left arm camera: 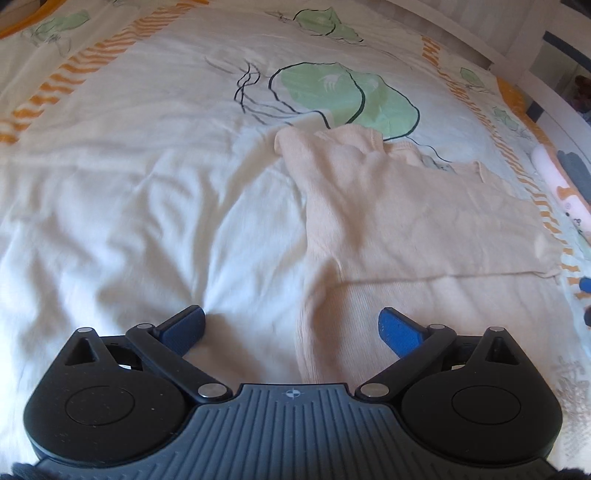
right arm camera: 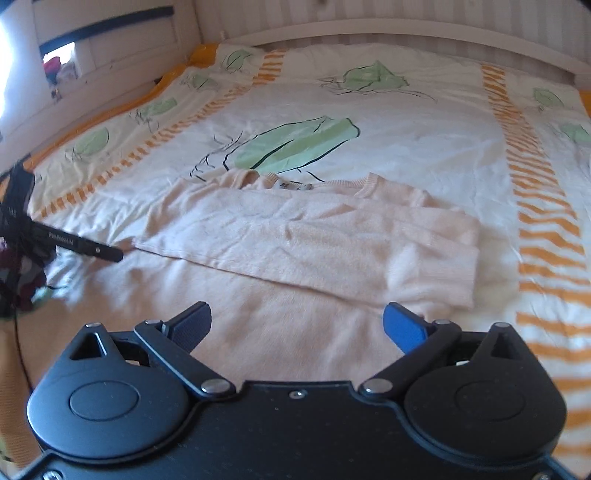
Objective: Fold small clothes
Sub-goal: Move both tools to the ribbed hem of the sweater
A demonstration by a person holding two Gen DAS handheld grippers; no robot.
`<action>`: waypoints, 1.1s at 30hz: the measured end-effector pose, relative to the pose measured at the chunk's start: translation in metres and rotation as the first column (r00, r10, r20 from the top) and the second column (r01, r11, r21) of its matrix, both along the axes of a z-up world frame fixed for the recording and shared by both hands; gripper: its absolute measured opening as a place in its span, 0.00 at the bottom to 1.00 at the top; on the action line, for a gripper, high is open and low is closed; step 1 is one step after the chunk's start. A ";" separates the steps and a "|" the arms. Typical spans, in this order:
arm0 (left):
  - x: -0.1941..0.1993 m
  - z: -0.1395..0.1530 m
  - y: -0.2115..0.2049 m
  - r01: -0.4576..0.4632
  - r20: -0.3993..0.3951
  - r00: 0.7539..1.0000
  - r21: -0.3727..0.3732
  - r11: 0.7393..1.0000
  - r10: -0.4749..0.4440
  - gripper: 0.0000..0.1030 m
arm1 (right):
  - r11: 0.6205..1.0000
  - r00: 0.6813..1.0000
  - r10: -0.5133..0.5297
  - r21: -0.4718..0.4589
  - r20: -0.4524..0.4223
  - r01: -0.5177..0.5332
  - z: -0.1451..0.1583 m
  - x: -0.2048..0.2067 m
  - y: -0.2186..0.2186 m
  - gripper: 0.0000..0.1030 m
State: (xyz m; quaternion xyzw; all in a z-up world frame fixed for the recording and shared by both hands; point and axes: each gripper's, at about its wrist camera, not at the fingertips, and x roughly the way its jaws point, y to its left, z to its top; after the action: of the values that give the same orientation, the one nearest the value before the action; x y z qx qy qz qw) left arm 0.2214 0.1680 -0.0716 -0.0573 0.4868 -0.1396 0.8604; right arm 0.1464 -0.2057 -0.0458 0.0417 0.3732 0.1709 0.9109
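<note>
Nearest in the left wrist view, the left gripper (left arm camera: pixel 291 328) is seen with its blue-padded jaws spread wide and nothing held between them, above the near edge of a pale peach knitted sweater (left arm camera: pixel 388 221). In the right wrist view, the right gripper (right arm camera: pixel 297 323) is likewise held with jaws spread and empty, just over the sweater's lower part (right arm camera: pixel 295 240). The sweater is laid flat on a bed covered by a white cotton bedspread printed with green leaves and orange stripes (right arm camera: pixel 406 140), and a sleeve is folded across its body. At the left edge of the right wrist view, the left gripper's black finger (right arm camera: pixel 86 248) is seen near the garment's corner. Farther off, the ribbed neckline (right arm camera: pixel 369 183) is turned toward a white wooden bed frame (right arm camera: pixel 369 33).
</note>
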 end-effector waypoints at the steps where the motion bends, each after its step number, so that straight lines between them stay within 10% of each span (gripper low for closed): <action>1: -0.005 0.002 0.002 -0.002 -0.012 1.000 -0.013 1.000 0.002 0.98 | 0.999 1.000 -0.025 0.025 -0.009 0.026 0.003 -0.010 -0.004 0.97; 16: -0.097 0.045 -0.009 0.021 0.019 1.000 0.031 0.999 -0.022 0.98 | 0.904 0.938 -0.260 0.284 -0.231 0.321 0.009 -0.118 -0.058 0.97; 33: -0.124 0.040 -0.016 0.022 0.020 1.000 0.050 0.999 -0.023 0.98 | 0.926 0.923 -0.157 0.274 -0.350 0.261 -0.008 -0.142 -0.025 0.92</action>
State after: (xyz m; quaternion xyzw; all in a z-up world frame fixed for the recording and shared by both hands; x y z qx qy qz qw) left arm 0.0974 0.1516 -0.0315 -0.0291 0.4817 -0.1378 0.8650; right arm 0.0043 -0.2302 -0.0533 0.2539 0.4781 0.1199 0.8322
